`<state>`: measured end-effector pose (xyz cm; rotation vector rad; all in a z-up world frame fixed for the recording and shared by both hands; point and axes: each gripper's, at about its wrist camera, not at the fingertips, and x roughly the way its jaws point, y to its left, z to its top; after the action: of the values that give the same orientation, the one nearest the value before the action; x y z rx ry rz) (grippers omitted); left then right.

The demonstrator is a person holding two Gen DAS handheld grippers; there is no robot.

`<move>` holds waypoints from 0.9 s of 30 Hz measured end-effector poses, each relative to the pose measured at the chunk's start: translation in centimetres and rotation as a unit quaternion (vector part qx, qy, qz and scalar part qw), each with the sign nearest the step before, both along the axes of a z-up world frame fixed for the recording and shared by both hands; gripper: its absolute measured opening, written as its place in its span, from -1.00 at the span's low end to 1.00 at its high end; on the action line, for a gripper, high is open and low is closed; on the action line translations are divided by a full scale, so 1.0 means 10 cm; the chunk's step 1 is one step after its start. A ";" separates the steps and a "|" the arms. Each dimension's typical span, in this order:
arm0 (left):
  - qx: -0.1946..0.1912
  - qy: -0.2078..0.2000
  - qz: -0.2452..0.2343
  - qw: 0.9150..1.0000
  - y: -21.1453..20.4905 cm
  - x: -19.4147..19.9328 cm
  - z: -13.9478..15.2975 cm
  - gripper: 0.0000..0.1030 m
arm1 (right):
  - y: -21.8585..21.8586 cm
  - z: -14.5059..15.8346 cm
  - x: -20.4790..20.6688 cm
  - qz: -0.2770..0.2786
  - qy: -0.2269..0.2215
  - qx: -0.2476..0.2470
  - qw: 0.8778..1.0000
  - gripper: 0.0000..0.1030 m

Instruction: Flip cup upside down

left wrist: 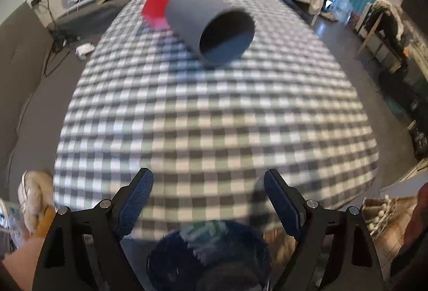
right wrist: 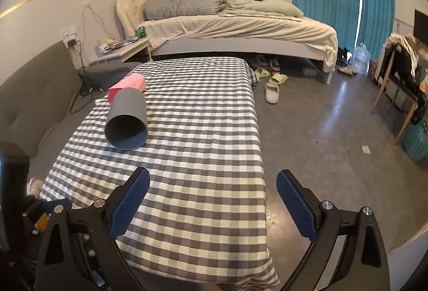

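While both our left gripper (left wrist: pixel 207 200) and right gripper (right wrist: pixel 212 201) stand spread and empty, the grey cylindrical plastic cup (right wrist: pixel 127 121) lies sideways on the grey-and-white checked tablecloth (right wrist: pixel 203 152), touching a pink faceted box (right wrist: pixel 128 86) behind it.

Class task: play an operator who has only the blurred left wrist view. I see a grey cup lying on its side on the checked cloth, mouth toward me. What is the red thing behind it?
Observer: In the right wrist view it is a pink faceted box, lying just behind the closed end of the grey cup.
Operator: Is the right claw anywhere near the cup?
Observer: No. The right claw is open, over the near end of the checked cloth, with the cup ahead and to its left.
Operator: What lies past the table's right edge?
Observer: Bare floor, with a white slipper near the far corner.
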<state>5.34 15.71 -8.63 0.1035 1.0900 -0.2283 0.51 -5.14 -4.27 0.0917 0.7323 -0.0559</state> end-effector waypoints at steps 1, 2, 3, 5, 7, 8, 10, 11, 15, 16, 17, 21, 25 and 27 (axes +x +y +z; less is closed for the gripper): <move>-0.010 -0.009 0.001 1.000 0.01 -0.01 0.05 0.71 | -0.02 0.01 0.00 -0.004 0.000 0.003 1.000 0.86; -0.020 -0.018 0.001 1.000 0.03 -0.01 0.09 0.71 | -0.04 0.02 0.00 -0.007 -0.002 0.005 1.000 0.86; -0.019 -0.019 0.004 1.000 0.04 0.02 0.09 0.71 | -0.05 0.03 0.00 -0.007 -0.005 0.007 1.000 0.86; -0.009 -0.014 0.005 1.000 0.03 0.08 0.03 0.71 | -0.06 0.04 0.00 -0.006 -0.009 0.010 1.000 0.86; -0.011 -0.023 0.006 1.000 0.05 0.11 0.04 0.71 | -0.04 0.03 0.02 -0.003 -0.005 0.010 1.000 0.86; -0.007 -0.031 0.007 0.999 0.06 0.11 0.06 0.71 | -0.02 0.02 0.03 0.001 -0.003 0.010 1.000 0.86; 0.019 -0.043 0.013 0.999 0.05 0.14 0.10 0.71 | 0.03 0.02 0.03 0.009 -0.001 0.004 1.000 0.86; 0.039 -0.053 0.020 0.998 0.06 0.14 0.12 0.71 | 0.05 0.02 0.04 0.011 -0.001 0.000 1.000 0.86; 0.061 -0.092 0.034 0.993 0.12 0.17 0.23 0.71 | 0.05 0.00 0.05 0.009 0.003 -0.001 1.000 0.86; 0.064 -0.099 0.035 0.992 0.14 0.17 0.24 0.71 | 0.04 -0.01 0.06 0.006 0.004 0.004 1.000 0.86; 0.066 -0.100 0.036 0.992 0.14 0.20 0.24 0.71 | 0.03 -0.01 0.06 0.004 0.004 0.007 1.000 0.86; 0.025 -0.076 0.022 0.997 0.17 0.29 0.18 0.71 | 0.02 -0.01 0.07 -0.002 0.005 0.012 1.000 0.86; -0.019 -0.046 0.003 0.999 0.10 0.29 0.14 0.71 | 0.07 -0.02 0.09 0.002 0.006 -0.001 1.000 0.86; -0.046 -0.021 -0.020 0.999 0.05 0.33 0.11 0.71 | 0.08 -0.02 0.09 0.001 0.007 -0.007 1.000 0.86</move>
<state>8.61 16.25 -7.57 0.0480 1.0343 -0.3113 1.44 -4.36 -4.48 0.0782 0.7454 -0.0595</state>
